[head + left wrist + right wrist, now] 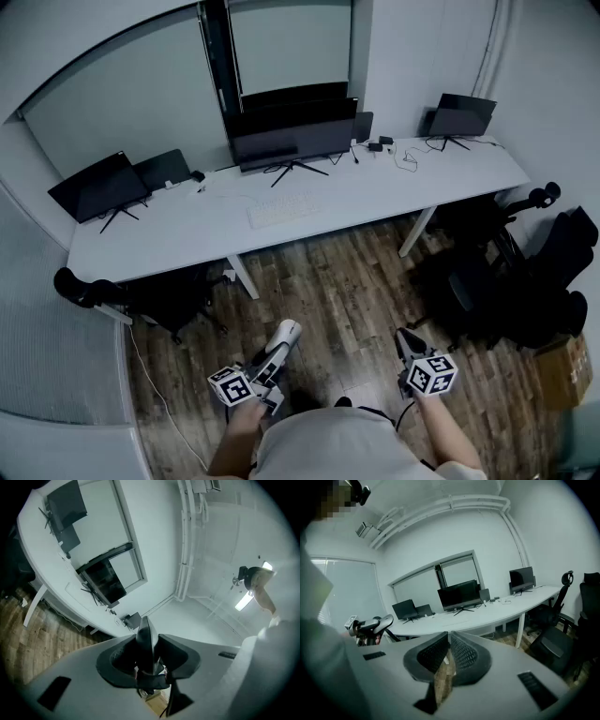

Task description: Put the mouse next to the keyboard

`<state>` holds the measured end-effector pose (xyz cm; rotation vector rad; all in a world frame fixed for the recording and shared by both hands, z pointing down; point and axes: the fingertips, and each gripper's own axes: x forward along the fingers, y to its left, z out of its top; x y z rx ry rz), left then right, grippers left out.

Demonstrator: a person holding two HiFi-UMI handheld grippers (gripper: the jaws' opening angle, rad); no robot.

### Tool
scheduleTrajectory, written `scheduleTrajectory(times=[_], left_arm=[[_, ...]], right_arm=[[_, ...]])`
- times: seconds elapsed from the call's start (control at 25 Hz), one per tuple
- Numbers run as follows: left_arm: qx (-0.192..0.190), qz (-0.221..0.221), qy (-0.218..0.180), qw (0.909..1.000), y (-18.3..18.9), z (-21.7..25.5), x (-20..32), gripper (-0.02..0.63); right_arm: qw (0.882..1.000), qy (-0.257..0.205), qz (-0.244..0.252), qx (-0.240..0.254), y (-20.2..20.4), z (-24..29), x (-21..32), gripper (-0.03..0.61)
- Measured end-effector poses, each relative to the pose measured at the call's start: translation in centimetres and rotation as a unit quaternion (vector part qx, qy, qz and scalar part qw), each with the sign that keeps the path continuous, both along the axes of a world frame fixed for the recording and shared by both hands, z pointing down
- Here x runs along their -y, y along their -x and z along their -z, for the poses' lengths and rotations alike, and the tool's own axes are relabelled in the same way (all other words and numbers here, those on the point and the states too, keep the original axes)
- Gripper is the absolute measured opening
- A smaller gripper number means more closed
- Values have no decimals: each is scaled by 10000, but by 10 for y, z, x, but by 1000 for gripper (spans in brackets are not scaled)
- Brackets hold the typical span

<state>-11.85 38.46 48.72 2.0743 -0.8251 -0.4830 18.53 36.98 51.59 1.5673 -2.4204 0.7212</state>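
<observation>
A white keyboard (284, 210) lies on the long white desk (394, 187), in front of the big middle monitor (292, 131). I stand well back from the desk on the wood floor. My left gripper (285, 334) is held low at my left, its jaws closed on a thin dark-and-grey thing that looks like the mouse (146, 641), seen edge-on in the left gripper view. My right gripper (406, 341) is at my right and points slightly down. Its jaws (449, 645) meet at the tips with nothing between them.
Smaller monitors stand at the desk's left (98, 185) and right (461, 114), with cables (401, 156) near the right one. Black office chairs sit at the right (525, 272) and under the desk's left end (141, 295). A cardboard box (562, 370) is at far right.
</observation>
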Motion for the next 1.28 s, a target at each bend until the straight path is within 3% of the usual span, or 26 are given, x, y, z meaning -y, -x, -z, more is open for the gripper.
scheduleTrajectory(times=[0.76,1.28], left_arm=[[24,-105,10,9999,16,-5,-1,143],[-4,-273,69,9996,51,-19,8,143]], right_arm=[[9999,30,-98,7,19,2,-2,43],[9994,107,-147,-311,45,-7,0,44]])
